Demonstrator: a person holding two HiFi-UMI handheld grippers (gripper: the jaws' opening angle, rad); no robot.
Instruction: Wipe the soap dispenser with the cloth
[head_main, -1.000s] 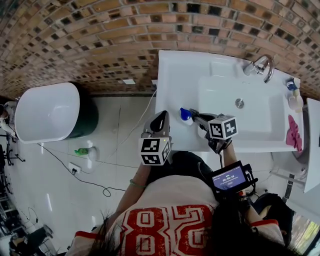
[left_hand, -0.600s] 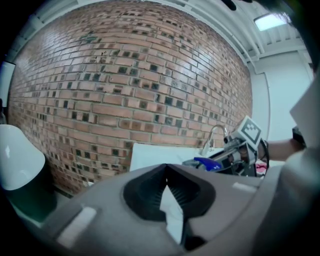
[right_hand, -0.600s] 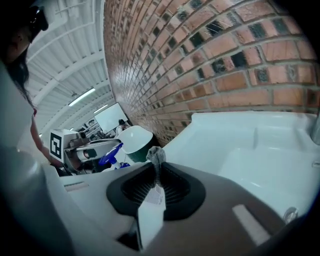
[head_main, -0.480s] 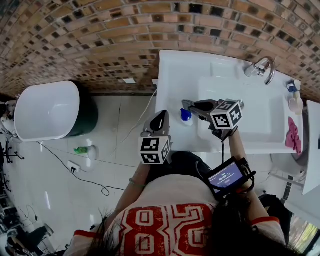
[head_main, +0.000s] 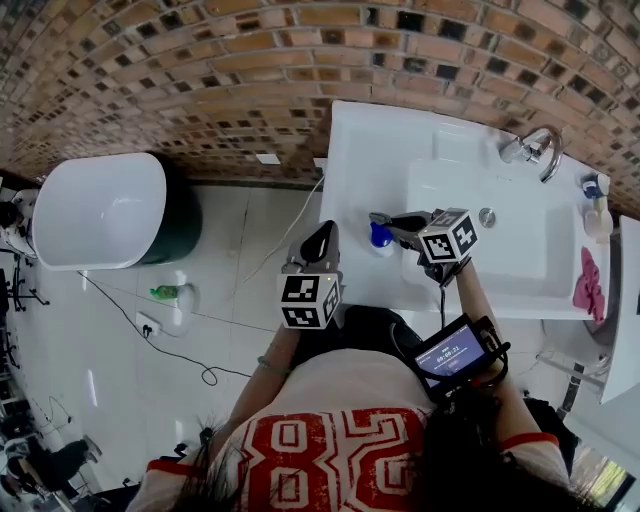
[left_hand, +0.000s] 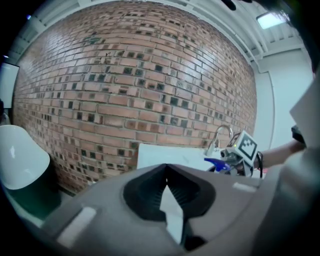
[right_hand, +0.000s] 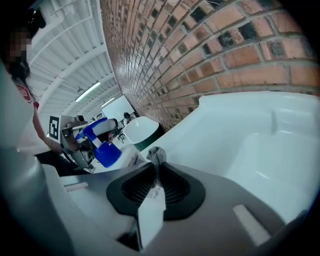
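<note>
Right gripper view: right gripper (right_hand: 156, 165), jaws pressed together on a small grey cloth (right_hand: 156, 154), a tuft of which stands up past the tips. Soap dispenser (right_hand: 107, 150), white body with blue pump head, stands on the left ledge of the sink (head_main: 352, 150), beside the bowl. The cloth tuft is just beside the dispenser; whether it touches cannot be told. Head view: the jaw tips lie at the pump head, on the sink's wall side. Change noted: a second ago this gripper sat nearer the sink's front edge, tips at the bowl side of the pump. Half a second ago it had swung round to the wall side, and it now sits a little back from there. Judged: a wiping pass round the pump head is under way, with the lower body likely still to cover. Left gripper (left_hand: 166, 166), jaws closed on nothing, held off the sink's front-left corner, unmoved over the second, taking no part. The dispenser is therefore unsteadied, and a firm stroke could tip it. Also present: tap (head_main: 540, 150) at the sink's back; pink rag (head_main: 585, 272) at the sink's right end.
</note>
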